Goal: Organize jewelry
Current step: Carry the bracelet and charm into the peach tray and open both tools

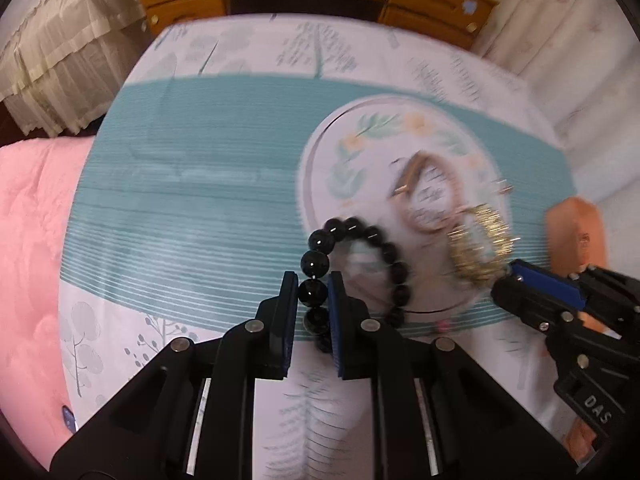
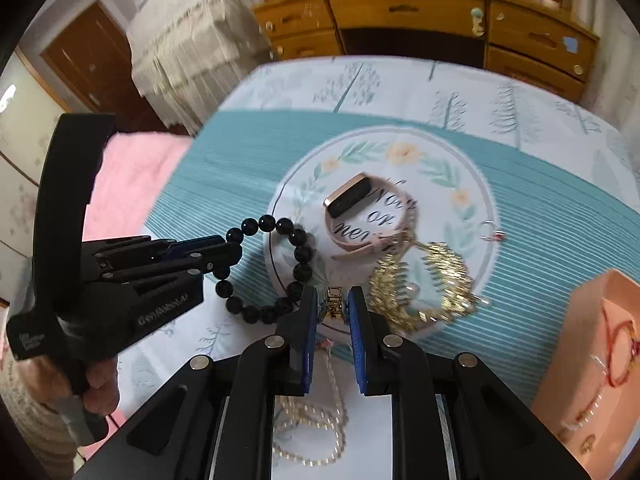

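In the left wrist view, my left gripper point(image 1: 313, 280) is shut on one bead of a black bead bracelet point(image 1: 320, 240), whose loop hangs over the near rim of a round floral plate point(image 1: 316, 152). My right gripper point(image 2: 333, 294) is shut on the small gold clasp of a fringed gold necklace point(image 2: 424, 280) that trails onto the plate point(image 2: 288, 184). Each view shows the other tool: the right gripper point(image 1: 505, 276) at the gold necklace point(image 1: 480, 248), the left gripper point(image 2: 236, 250) at the bracelet point(image 2: 298, 252). Both pictures are blurred.
A pink watch band point(image 2: 352, 208) and a small ring point(image 2: 490, 232) lie on the plate. A peach box point(image 2: 600, 360) with a red string bracelet stands right. A pale bead chain point(image 2: 312, 420) lies under my right gripper. Everything rests on a teal patterned bedsheet point(image 2: 540, 208); wooden drawers point(image 2: 420, 12) stand behind.
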{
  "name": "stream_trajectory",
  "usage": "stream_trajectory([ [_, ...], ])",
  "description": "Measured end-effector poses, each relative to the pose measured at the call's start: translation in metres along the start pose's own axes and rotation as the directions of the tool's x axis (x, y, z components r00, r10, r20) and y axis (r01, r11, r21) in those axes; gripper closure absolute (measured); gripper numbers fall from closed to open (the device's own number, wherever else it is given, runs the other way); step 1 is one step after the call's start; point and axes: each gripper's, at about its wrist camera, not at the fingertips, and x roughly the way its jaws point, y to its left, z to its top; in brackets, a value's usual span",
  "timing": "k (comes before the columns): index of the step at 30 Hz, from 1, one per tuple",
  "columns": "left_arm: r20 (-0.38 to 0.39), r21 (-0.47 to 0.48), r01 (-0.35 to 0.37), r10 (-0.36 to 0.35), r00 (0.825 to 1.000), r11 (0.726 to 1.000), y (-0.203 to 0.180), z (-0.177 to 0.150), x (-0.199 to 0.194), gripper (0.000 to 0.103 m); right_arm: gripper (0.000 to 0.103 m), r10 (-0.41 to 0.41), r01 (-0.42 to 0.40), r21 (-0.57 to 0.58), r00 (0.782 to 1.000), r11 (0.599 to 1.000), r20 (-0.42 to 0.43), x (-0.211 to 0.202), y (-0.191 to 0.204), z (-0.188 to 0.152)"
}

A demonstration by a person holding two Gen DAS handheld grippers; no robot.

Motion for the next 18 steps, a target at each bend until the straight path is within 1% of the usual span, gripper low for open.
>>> stream_trajectory([
  [4, 0.072, 0.023, 0.063, -0.065, 0.995, 0.998, -0.025, 0.002, -0.037, 0.091, 0.088, 0.019, -0.022, 0.042, 0.997, 0.999, 0.073, -0.044, -0.02, -0.012],
  [6, 0.097, 0.046, 0.095, -0.099, 0.99, 0.994, -0.043, 0.004, -0.055, 0.091, 0.088, 0.023, -0.029, 0.064, 0.994, 0.998, 0.106, -0.066, -0.032, -0.022],
  [9, 0.138, 0.085, 0.123, -0.134, 0.981, 0.989, -0.076, 0.004, -0.079, 0.091, 0.088, 0.012, -0.028, 0.106, 0.988, 0.994, 0.151, -0.098, -0.059, -0.038],
  [14, 0.179, 0.155, 0.172, -0.199, 0.964, 0.973, -0.133, 0.003, -0.109, 0.091, 0.088, -0.035, -0.001, 0.189, 0.982, 0.982, 0.186, -0.133, -0.113, -0.067],
  [18, 0.184, 0.225, 0.204, -0.248, 0.951, 0.953, -0.186, 0.0, -0.12, 0.091, 0.087, -0.077, 0.031, 0.26, 0.982, 0.965, 0.171, -0.145, -0.159, -0.093],
])
